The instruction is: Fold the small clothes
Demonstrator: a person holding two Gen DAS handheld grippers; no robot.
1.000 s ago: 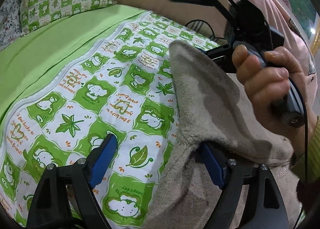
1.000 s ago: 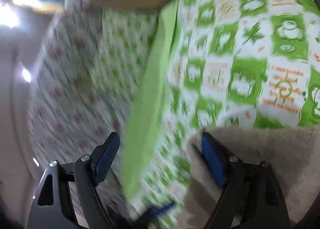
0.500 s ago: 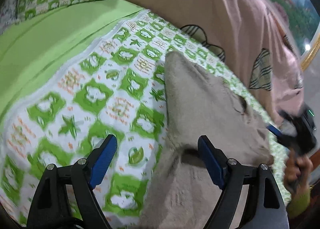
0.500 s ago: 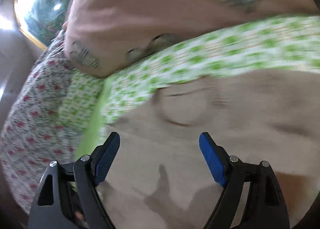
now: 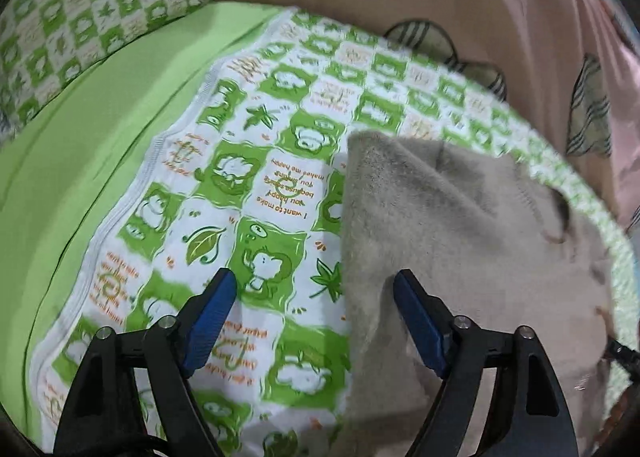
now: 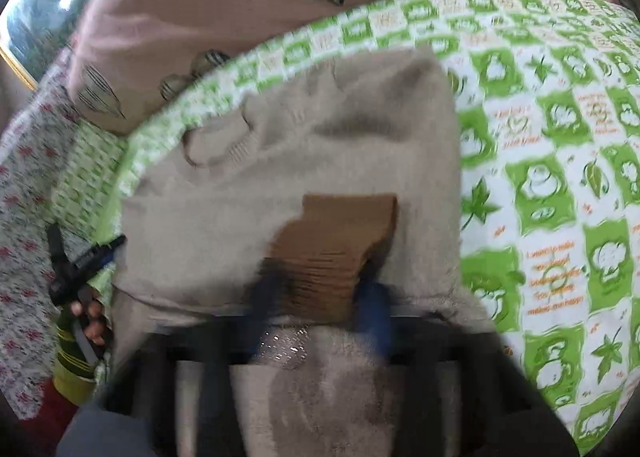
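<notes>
Right gripper (image 6: 320,289) just clenched on brown tag (image 6: 340,241) of beige garment (image 6: 320,145), left gripper (image 5: 312,321) released, bedsheet (image 5: 256,161) reads "I want to make you happy"

Black gripper frames (image 5: 312,341), blue jaws, silver screws, yellow-striped green sleeve (image 6: 74,361)

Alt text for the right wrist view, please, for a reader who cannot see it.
The right hand-held gripper, blurred, is closing on a brown patch of a beige knitted garment lying on a green-and-white patterned sheet. At the left edge, the other hand holds its tool; a pink pillow lies behind.
</notes>
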